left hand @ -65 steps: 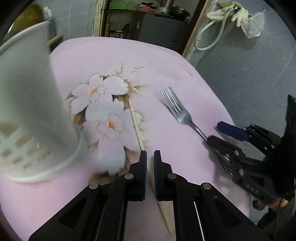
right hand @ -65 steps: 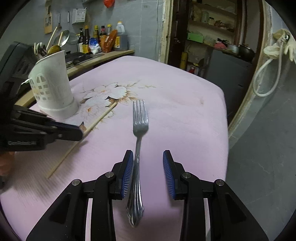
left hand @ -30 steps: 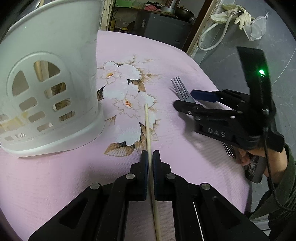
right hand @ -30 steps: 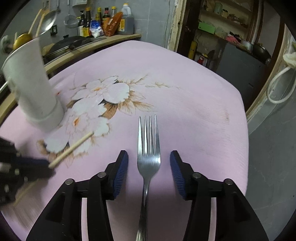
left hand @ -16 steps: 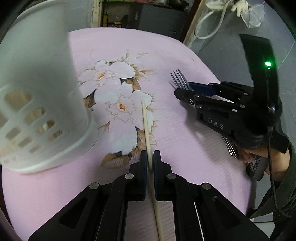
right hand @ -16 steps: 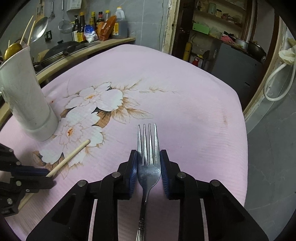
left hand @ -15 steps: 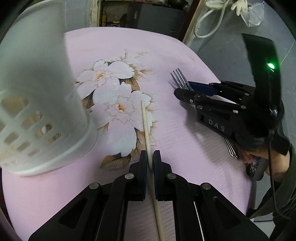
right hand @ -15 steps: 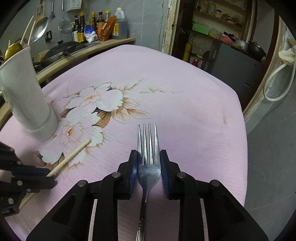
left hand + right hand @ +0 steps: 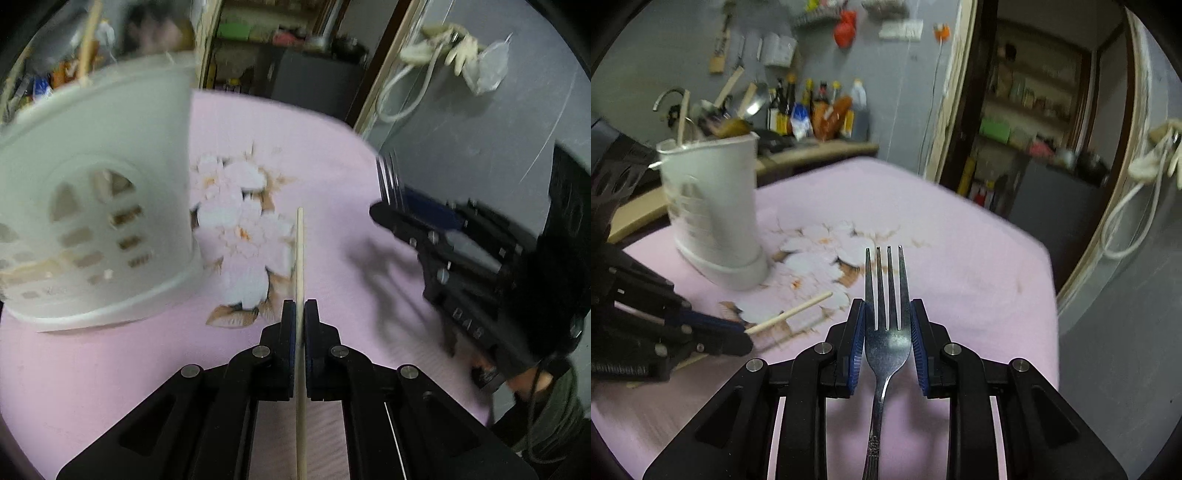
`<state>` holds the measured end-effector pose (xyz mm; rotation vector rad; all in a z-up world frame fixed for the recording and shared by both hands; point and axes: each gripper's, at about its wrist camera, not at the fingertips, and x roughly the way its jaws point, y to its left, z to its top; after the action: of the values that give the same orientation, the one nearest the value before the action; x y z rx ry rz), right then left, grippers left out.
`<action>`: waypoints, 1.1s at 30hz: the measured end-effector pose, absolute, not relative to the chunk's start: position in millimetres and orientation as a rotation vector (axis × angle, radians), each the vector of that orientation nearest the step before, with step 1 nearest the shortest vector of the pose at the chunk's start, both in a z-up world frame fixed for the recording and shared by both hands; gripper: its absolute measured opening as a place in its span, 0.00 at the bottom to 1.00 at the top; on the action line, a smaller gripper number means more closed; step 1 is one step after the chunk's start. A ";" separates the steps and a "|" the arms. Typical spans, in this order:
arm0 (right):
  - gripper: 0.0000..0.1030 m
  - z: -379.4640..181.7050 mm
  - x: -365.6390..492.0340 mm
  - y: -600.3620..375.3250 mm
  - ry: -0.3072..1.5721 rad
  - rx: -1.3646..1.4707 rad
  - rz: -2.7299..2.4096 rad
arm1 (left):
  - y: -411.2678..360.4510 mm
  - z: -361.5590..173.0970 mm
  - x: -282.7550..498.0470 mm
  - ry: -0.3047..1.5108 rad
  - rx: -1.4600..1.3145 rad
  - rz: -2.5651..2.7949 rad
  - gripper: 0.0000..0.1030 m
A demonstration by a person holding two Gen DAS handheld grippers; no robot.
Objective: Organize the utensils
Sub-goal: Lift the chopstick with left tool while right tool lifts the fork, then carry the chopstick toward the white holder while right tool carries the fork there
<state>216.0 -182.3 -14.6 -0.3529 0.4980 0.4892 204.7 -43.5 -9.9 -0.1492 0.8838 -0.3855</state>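
The left gripper [image 9: 300, 314] was clamped tight on a wooden chopstick [image 9: 300, 258], its jaws pressed against both sides of the shaft. The chopstick ran forward past the fingertips, its far end over the floral print of the pink tablecloth [image 9: 110, 369]; whether it cleared the cloth could not be told from the left wrist view. In the right wrist view the chopstick [image 9: 798, 312] projected from the left gripper [image 9: 738, 339] with a shadow on the cloth beneath it.

The right gripper [image 9: 887, 332] was closed on a metal fork [image 9: 886, 325], its blue pads [image 9: 857, 347] bearing on the two edges of the fork head. The tines pointed forward and the handle ran back between the fingers. In the left wrist view the fork [image 9: 388, 177] stood out from the right gripper [image 9: 399, 210] with its tines beyond the table edge.

A white perforated utensil holder [image 9: 713, 218] stood upright on the tablecloth, left of both grippers, with spoons and sticks [image 9: 738, 110] in it. It stood near the chopstick, apart from it.
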 end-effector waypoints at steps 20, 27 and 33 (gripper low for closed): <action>0.20 14.5 171.1 -196.7 0.220 -0.216 0.442 | -20.2 34.3 138.5 0.328 -0.206 -0.327 0.02; 0.20 23.6 166.0 -196.4 0.188 -0.195 0.451 | -14.5 33.9 130.9 0.312 -0.223 -0.326 0.02; 0.19 24.2 166.1 -194.3 0.188 -0.198 0.457 | -9.9 39.7 130.2 0.316 -0.221 -0.330 0.02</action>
<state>166.1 -194.3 24.2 -0.1980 0.1883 0.4570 130.2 -9.9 39.7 -0.2210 0.3161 -0.3299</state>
